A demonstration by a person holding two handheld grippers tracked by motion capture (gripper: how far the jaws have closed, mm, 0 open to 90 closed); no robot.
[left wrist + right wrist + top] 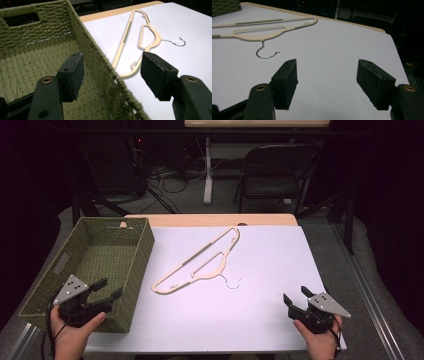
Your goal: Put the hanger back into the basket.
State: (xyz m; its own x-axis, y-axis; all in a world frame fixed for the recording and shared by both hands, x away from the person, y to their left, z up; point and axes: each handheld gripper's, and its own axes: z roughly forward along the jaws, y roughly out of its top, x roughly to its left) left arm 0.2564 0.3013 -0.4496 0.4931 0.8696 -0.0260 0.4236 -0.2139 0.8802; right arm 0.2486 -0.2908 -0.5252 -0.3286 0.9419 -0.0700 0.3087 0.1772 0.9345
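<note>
Hanger waits in the middle, both grippers apart from it

Surface point(280, 320) first: it is big and white, and it carries everything I can see. At its left side sits the green woven basket point(132, 270), with nothing inside it.

Next is the hanger point(200, 262). It is cream colored and lies flat near the middle of the surface, just to the right of the basket but not touching it. Its long side runs on a slant, from near me on the left to far away on the right. Its little metal hook point(233, 283) points toward my side, a bit to the right.

My left gripper point(102, 292) hangs over the near right wall of the basket. Its fingers point(72, 75) are spread wide and hold nothing. The hanger lies ahead of them and to the right.

My right gripper point(295, 299) is at the near right of the surface. Its fingers point(287, 80) are wide too, with nothing between them. The hanger lies ahead and to the left.

I think the left gripper is closer to the low end of the hanger, and the right one is closer to the hook. Neither touches it yet.
</note>
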